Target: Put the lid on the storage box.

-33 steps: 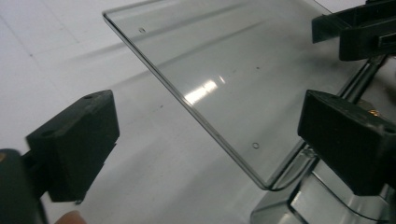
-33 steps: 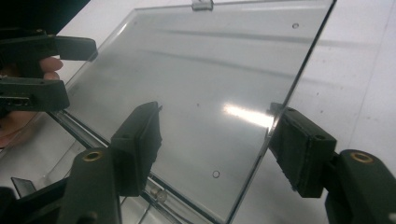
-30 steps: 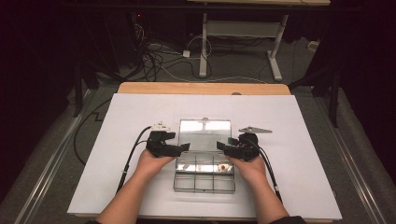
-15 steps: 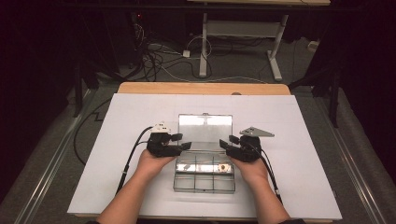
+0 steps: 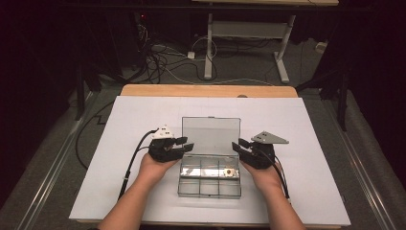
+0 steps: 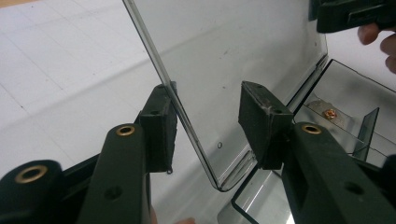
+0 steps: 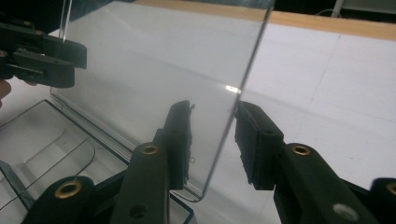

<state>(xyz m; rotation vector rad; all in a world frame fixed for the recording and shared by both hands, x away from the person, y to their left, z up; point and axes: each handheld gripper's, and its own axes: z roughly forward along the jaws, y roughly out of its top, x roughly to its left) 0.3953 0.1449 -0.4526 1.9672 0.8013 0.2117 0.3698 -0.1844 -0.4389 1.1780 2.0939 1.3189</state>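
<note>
A clear plastic compartment box (image 5: 209,191) sits on the white tabletop with its lid (image 5: 210,134) raised. A small brass-coloured piece (image 5: 230,171) lies in one right-hand compartment (image 6: 330,113). My left gripper (image 5: 186,143) straddles the lid's left edge. In the left gripper view (image 6: 208,121) the lid (image 6: 224,56) grazes one pad and the other stands clear. My right gripper (image 5: 239,144) straddles the lid's right edge. In the right gripper view (image 7: 212,135) the lid (image 7: 154,60) has a gap at each pad. Both pairs of jaws have just been closing with the lid between them.
The white sheet (image 5: 316,143) covers the table, with a wooden strip (image 5: 206,91) along its far edge. Beyond the table lie floor cables (image 5: 163,57) and the legs of a desk (image 5: 208,48). The person's forearms come in from the near edge.
The lid now stands taller than a second ago. The right gripper has shifted right and slightly up to the lid's edge. Both pairs of jaws are narrower.
</note>
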